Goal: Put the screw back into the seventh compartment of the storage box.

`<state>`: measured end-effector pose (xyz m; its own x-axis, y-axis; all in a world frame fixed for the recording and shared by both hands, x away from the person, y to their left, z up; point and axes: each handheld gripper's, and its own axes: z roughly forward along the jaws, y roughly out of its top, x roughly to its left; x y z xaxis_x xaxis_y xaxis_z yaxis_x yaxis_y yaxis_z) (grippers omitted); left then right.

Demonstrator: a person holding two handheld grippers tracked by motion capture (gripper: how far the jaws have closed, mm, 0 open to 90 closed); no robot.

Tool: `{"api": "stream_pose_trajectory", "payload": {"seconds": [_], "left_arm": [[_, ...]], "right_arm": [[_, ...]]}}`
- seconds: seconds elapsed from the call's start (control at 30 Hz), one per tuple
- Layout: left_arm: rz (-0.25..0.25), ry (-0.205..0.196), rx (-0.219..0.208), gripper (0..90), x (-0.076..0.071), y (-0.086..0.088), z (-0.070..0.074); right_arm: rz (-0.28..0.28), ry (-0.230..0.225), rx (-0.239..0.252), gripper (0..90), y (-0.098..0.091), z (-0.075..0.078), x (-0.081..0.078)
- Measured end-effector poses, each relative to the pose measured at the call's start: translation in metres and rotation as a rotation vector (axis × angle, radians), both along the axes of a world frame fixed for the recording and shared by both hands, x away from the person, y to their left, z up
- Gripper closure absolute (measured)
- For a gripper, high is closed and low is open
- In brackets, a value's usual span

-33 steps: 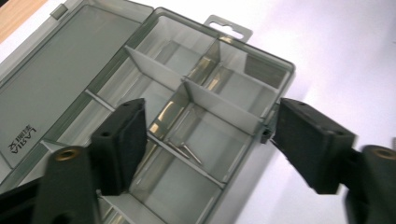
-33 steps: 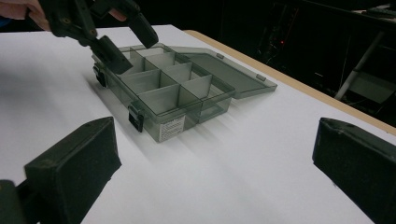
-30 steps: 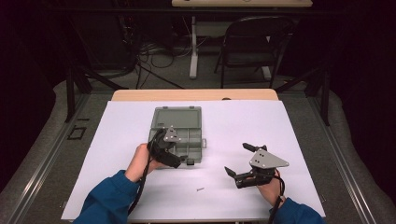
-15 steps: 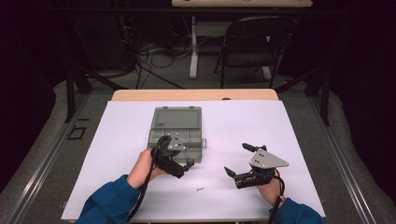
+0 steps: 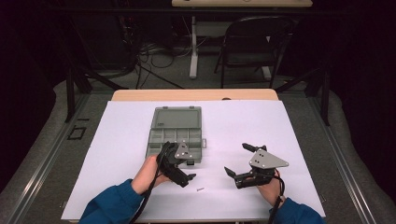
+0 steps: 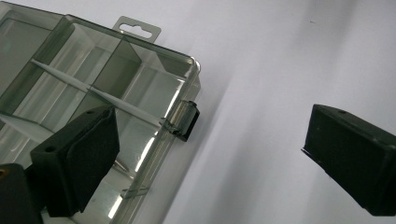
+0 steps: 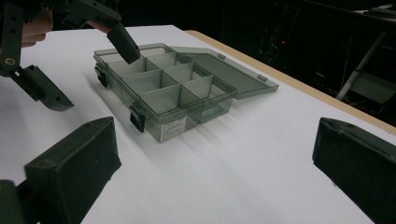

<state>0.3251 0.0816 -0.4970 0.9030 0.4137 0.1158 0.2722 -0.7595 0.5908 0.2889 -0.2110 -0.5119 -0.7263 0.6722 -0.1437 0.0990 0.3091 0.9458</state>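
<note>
A grey see-through compartment box (image 5: 175, 126) lies on the white sheet with its lid (image 5: 178, 116) folded open at the far side. My left gripper (image 5: 191, 169) hovers at the box's near right corner. Its jaws have just been opening and hold nothing. In the left gripper view, my left gripper (image 6: 210, 154) has one jaw over the compartments (image 6: 93, 88) and the other over bare sheet, with the black latch (image 6: 186, 120) below the gap. My right gripper (image 5: 236, 158) stands open and empty to the right of the box. The right gripper view (image 7: 215, 163) faces the box (image 7: 173, 88).
A small pale piece (image 5: 200, 189) lies on the sheet near the front, between the two hands. The white sheet (image 5: 280, 130) covers a wooden table (image 5: 196, 94). Behind it stand a folding chair (image 5: 254, 46) and a table leg (image 5: 194, 46) among floor cables.
The left hand has drawn back from over the box toward the near right corner, and its jaws stand wider apart. The right gripper has stayed where it was.
</note>
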Motion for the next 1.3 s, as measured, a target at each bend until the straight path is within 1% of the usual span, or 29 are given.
{"api": "stream_pose_trajectory", "payload": {"seconds": [0.17, 0.3, 0.43, 0.5, 0.53, 0.57, 0.63, 0.7, 0.73, 0.77, 0.8, 0.83, 0.93, 1.03, 1.13, 1.2, 1.23, 1.27, 1.3], "left_arm": [[-0.016, 0.013, 0.008, 2.1, -0.005, -0.006, -0.006], [-0.043, 0.031, 0.029, 1.2, -0.012, -0.015, -0.015], [-0.059, 0.039, 0.036, 0.2, -0.015, -0.021, -0.023], [-0.067, 0.048, 0.046, 0.2, -0.016, -0.024, -0.026], [-0.067, 0.051, 0.049, 0.2, -0.017, -0.024, -0.027], [-0.068, 0.048, 0.049, 0.3, -0.017, -0.025, -0.028], [-0.075, 0.055, 0.054, 0.6, -0.018, -0.025, -0.029], [-0.084, 0.06, 0.051, 4.7, -0.019, -0.026, -0.031], [-0.082, 0.054, 0.05, 6.3, -0.02, -0.026, -0.031], [-0.092, 0.062, 0.054, 8.7, -0.02, -0.027, -0.031], [-0.1, 0.062, 0.059, 12.4, -0.02, -0.027, -0.031], [-0.103, 0.067, 0.055, 15.2, -0.021, -0.027, -0.032], [-0.113, 0.073, 0.061, 17.9, -0.022, -0.029, -0.034], [-0.125, 0.083, 0.068, 23.3, -0.022, -0.031, -0.037], [-0.131, 0.094, 0.064, 26.9, -0.023, -0.033, -0.04], [-0.143, 0.095, 0.068, 33.0, -0.024, -0.034, -0.04], [-0.141, 0.095, 0.06, 35.1, -0.024, -0.034, -0.04], [-0.146, 0.099, 0.056, 40.6, -0.024, -0.034, -0.04], [-0.155, 0.1, 0.063, 43.4, -0.024, -0.034, -0.04]], "right_arm": [[0.007, -0.002, -0.004, 0.0, 0.001, 0.001, -0.001], [0.008, -0.001, -0.003, 0.0, 0.001, 0.001, -0.002], [0.01, -0.002, 0.003, 0.0, 0.001, 0.0, -0.001], [0.012, 0.006, -0.004, 0.0, 0.0, 0.0, -0.001], [0.014, 0.006, 0.001, 0.0, 0.0, 0.0, -0.001], [0.013, 0.008, 0.0, 0.0, 0.0, 0.0, -0.001], [0.013, 0.003, 0.003, 0.0, 0.0, 0.0, -0.001], [0.009, 0.0, 0.002, 0.0, 0.001, 0.0, -0.001], [0.01, 0.0, 0.003, 0.0, 0.001, 0.0, -0.001], [0.011, 0.007, -0.002, 0.0, 0.0, 0.001, -0.001], [0.01, 0.008, -0.001, 0.0, 0.0, 0.001, -0.001], [0.01, 0.008, -0.002, 0.0, 0.0, 0.001, -0.001], [0.008, 0.004, 0.001, 0.0, 0.0, 0.0, 0.0], [0.002, 0.003, 0.0, 0.0, -0.001, 0.0, -0.001], [0.007, -0.002, 0.007, 0.0, -0.001, 0.0, 0.0], [0.004, -0.003, 0.011, 0.0, 0.0, 0.0, -0.001], [0.005, -0.002, 0.007, 0.0, 0.0, 0.001, -0.001], [0.003, 0.0, -0.001, 0.0, -0.001, 0.001, -0.001], [0.002, 0.0, 0.001, 0.0, -0.001, 0.001, -0.001]]}}
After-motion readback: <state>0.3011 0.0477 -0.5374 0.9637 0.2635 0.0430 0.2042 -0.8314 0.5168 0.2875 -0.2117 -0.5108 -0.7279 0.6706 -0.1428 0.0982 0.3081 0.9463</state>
